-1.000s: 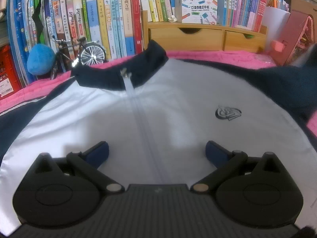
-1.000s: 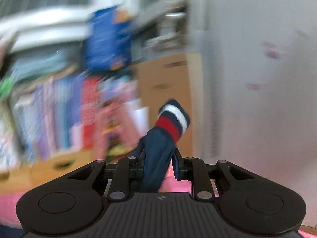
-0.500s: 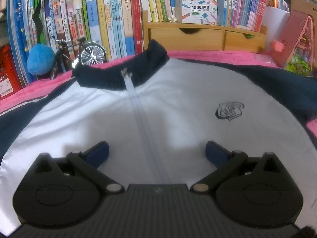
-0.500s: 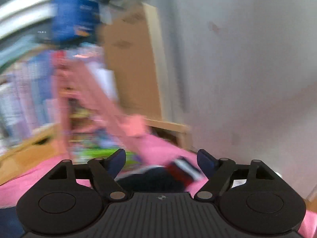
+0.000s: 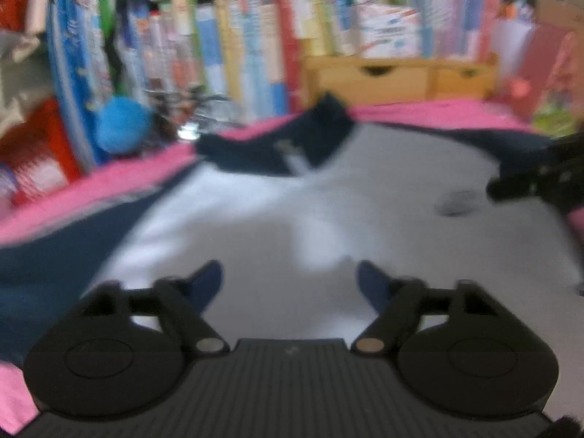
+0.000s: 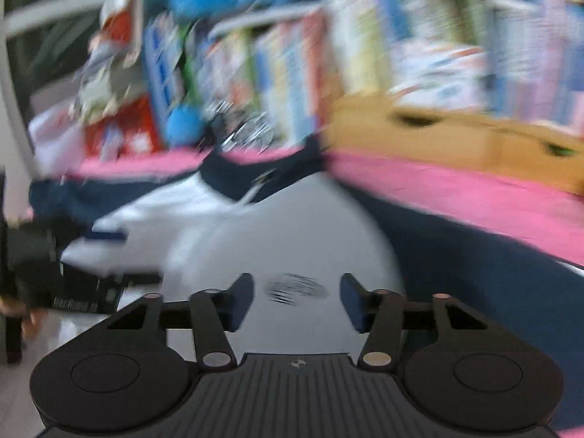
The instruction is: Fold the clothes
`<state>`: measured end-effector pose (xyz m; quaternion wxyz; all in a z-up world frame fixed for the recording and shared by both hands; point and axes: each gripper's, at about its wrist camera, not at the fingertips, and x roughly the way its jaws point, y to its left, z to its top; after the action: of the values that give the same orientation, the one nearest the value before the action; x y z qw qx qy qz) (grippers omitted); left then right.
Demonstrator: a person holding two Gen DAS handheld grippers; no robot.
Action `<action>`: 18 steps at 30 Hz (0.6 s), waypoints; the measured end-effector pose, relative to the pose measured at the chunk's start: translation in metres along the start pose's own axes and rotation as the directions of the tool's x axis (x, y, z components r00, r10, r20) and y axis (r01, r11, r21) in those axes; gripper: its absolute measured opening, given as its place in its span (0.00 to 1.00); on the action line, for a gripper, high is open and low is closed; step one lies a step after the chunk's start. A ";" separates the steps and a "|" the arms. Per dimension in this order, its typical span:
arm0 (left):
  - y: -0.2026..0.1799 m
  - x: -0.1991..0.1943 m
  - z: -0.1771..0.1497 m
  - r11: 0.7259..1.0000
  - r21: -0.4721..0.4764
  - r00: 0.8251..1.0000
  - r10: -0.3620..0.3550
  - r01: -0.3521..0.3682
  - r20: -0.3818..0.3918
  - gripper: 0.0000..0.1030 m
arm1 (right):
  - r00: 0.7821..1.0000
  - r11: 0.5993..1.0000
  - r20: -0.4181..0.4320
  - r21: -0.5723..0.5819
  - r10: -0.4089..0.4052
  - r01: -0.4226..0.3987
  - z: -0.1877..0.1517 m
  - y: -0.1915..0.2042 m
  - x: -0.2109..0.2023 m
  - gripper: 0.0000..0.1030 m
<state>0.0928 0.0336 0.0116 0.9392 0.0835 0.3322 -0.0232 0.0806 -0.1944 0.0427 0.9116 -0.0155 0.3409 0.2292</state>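
A jacket with a white front (image 5: pixel 328 219), navy collar (image 5: pixel 277 146) and navy sleeves lies flat on a pink cloth (image 5: pixel 419 113). My left gripper (image 5: pixel 290 281) hovers over the lower white front. Its jaws are closing and nothing sits between them. My right gripper (image 6: pixel 296 292) hangs over the chest, with the dark logo (image 6: pixel 295 288) showing between its fingers. Its jaws are closing too, with no cloth gripped. The navy right sleeve (image 6: pixel 474 255) lies along the pink cloth (image 6: pixel 456 189). Both views are blurred.
Behind the jacket runs a row of books (image 5: pixel 237 47). A wooden drawer box (image 5: pixel 398 76), a blue plush ball (image 5: pixel 124 127) and a small model bicycle (image 5: pixel 197 116) stand there too. A dark gripper body (image 6: pixel 73 292) and a hand show at the right wrist view's left edge.
The right gripper let go of the striped cuff, swung from the wall round over the jacket's chest, and its jaws narrowed again. The left gripper's jaws narrowed and its view shifted.
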 end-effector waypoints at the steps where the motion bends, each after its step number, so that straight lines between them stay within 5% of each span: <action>1: 0.006 0.012 0.006 0.999 -0.030 1.000 0.010 -0.010 -0.005 0.56 | 1.000 1.000 -0.021 -0.008 0.004 -0.004 0.009 0.009 0.020 0.42; 6: 0.026 0.086 0.042 0.988 -0.152 0.999 0.035 -0.033 0.007 0.50 | 0.993 0.996 -0.070 -0.002 -0.094 0.094 0.052 0.027 0.107 0.23; 9: 0.039 0.114 0.058 0.984 -0.174 0.999 0.041 -0.039 0.007 0.66 | 0.977 0.974 -0.029 -0.083 -0.213 0.210 0.074 0.025 0.139 0.23; 11: 0.052 0.127 0.064 0.976 -0.216 1.000 0.028 -0.029 -0.006 0.87 | 0.970 0.968 -0.021 -0.077 -0.242 0.239 0.088 0.012 0.150 0.24; 18: 0.058 0.135 0.068 0.978 -0.207 0.999 0.021 -0.025 -0.024 0.95 | 0.965 0.959 0.068 -0.117 -0.252 0.259 0.093 -0.002 0.169 0.25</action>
<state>0.2463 0.0810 -0.0128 0.9394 -0.0108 0.3419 0.0234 0.2511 -0.1104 0.0076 0.9395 -0.1102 0.2969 0.1306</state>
